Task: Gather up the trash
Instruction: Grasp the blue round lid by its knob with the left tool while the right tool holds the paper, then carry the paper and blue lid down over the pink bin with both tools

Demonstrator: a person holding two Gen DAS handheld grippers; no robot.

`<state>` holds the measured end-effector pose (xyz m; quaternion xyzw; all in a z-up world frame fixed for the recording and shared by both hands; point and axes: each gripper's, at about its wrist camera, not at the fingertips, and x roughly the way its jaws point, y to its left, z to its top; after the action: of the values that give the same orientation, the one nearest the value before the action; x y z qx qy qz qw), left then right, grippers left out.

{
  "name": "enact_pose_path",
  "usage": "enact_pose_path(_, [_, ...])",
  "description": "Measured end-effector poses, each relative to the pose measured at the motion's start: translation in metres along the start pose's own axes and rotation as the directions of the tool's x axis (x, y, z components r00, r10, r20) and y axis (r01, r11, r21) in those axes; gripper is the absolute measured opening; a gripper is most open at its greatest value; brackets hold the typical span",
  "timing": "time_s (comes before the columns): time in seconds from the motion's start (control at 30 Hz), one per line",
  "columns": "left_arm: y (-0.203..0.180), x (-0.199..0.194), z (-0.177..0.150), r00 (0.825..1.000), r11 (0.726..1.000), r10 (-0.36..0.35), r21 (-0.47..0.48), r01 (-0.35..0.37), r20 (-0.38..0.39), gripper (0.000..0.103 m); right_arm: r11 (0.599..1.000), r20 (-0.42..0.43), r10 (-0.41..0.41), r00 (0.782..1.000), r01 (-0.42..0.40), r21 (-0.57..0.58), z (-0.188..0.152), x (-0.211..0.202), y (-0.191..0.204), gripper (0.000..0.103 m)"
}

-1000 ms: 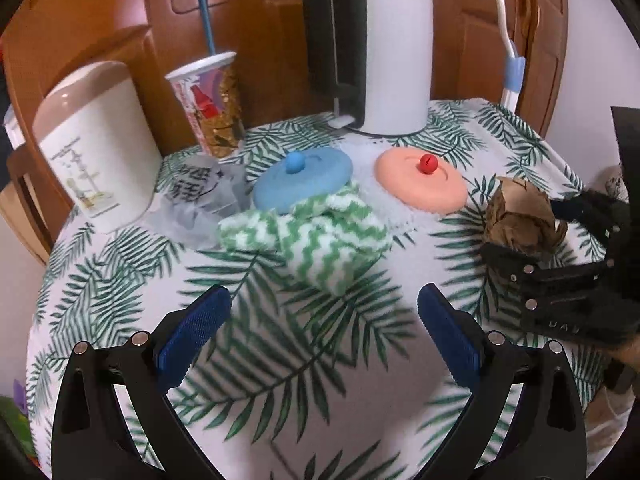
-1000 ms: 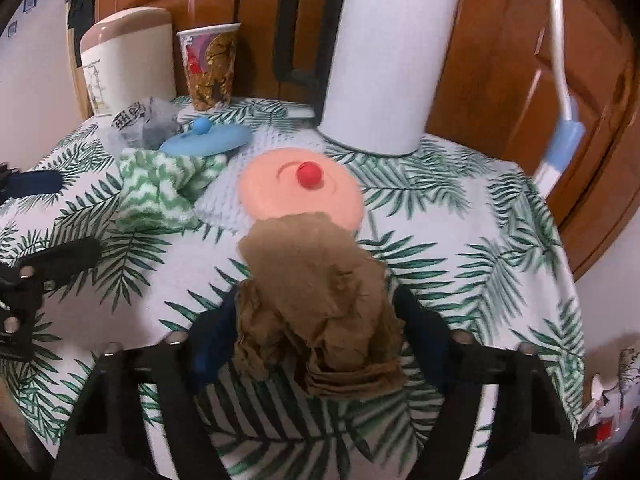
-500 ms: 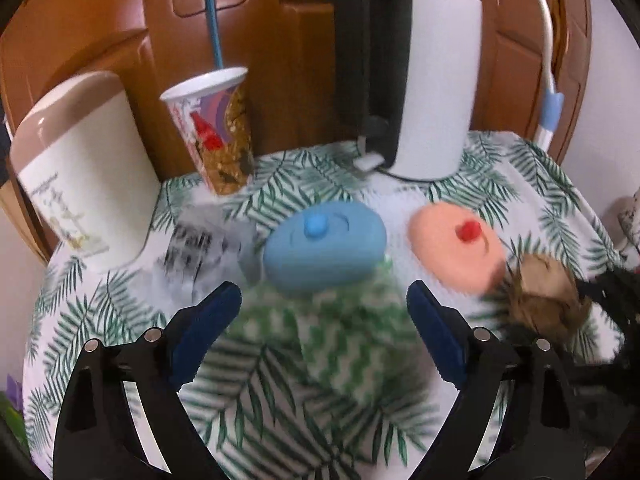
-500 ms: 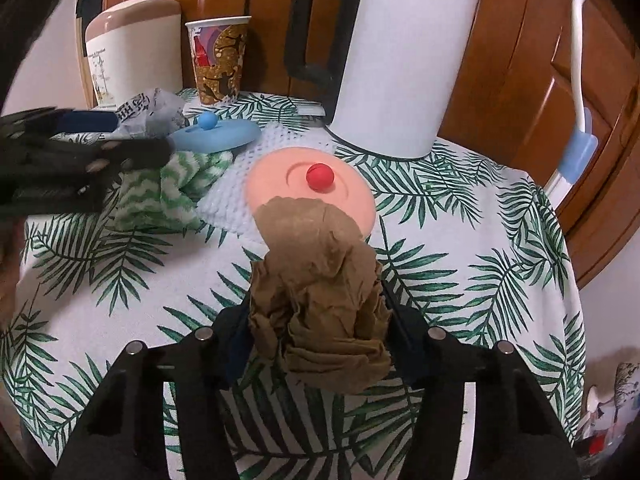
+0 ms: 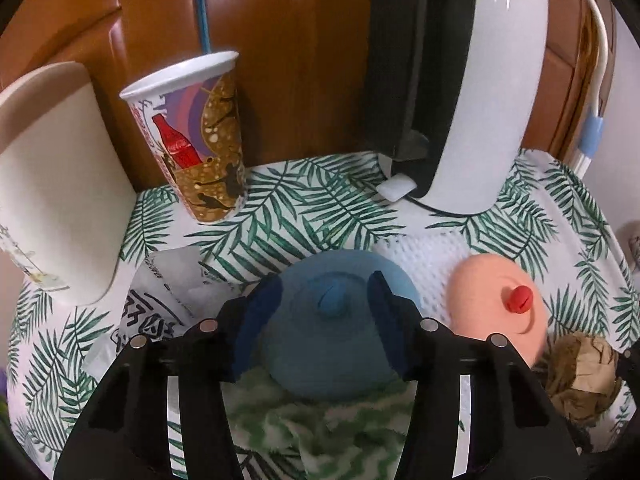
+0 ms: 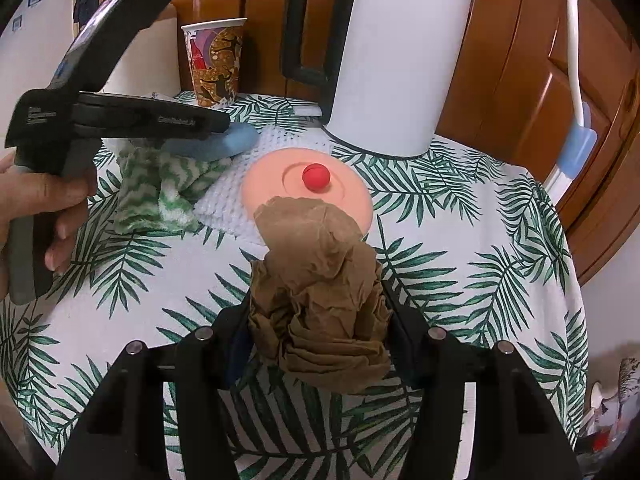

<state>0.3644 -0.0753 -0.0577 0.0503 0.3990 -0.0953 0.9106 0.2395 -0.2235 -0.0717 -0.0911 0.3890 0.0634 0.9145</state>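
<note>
Right claw (image 6: 320, 344): clenched on a crumpled brown paper wad (image 6: 320, 292), held just above the leaf-print desk (image 6: 460, 280), in front of the orange lid (image 6: 344, 196).

Left claw (image 5: 320, 320): jaws have just been closing and now stand either side of the blue lid (image 5: 332, 344). Pad contact cannot be confirmed from this angle; they appear clear of it. The lid rests on a green-and-white cloth (image 5: 312, 432).

A crinkled printed wrapper (image 5: 160, 312) lies left of it, near the paper cup (image 5: 200, 140).
</note>
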Motion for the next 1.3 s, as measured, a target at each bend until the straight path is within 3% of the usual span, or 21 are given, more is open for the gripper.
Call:
enact_pose_path(0.1, [0.001,0.003,-0.003,1.000,1.000,-0.013,0.004,0.013,0.004,0.045,1.000,-0.002,-0.002,1.000,0.002,-0.002,0.000,0.000,0.000,0.056])
enact_pose_path(0.17, [0.000,0.004,-0.006,0.999,0.999,-0.038,0.013,0.038,0.007,0.031,1.000,-0.003,-0.004,1.000,0.004,-0.004,0.000,0.000,0.000,0.056])
enact_pose_path(0.33, [-0.001,0.001,-0.004,0.999,0.999,-0.030,0.026,0.029,0.012,0.023,1.000,-0.010,-0.007,1.000,0.007,-0.010,0.001,0.001,0.001,0.056])
enact_pose_path(0.63, [0.000,-0.003,-0.006,0.999,0.999,-0.036,0.025,0.035,0.008,0.023,1.000,0.024,0.006,1.000,-0.007,0.027,-0.003,-0.007,-0.007,0.055])
enact_pose_path(1.3, [0.000,-0.062,-0.013,0.987,0.998,-0.023,0.056,0.015,0.156,0.024,0.999,0.114,0.025,0.993,-0.030,0.045,0.001,-0.036,-0.007,0.055])
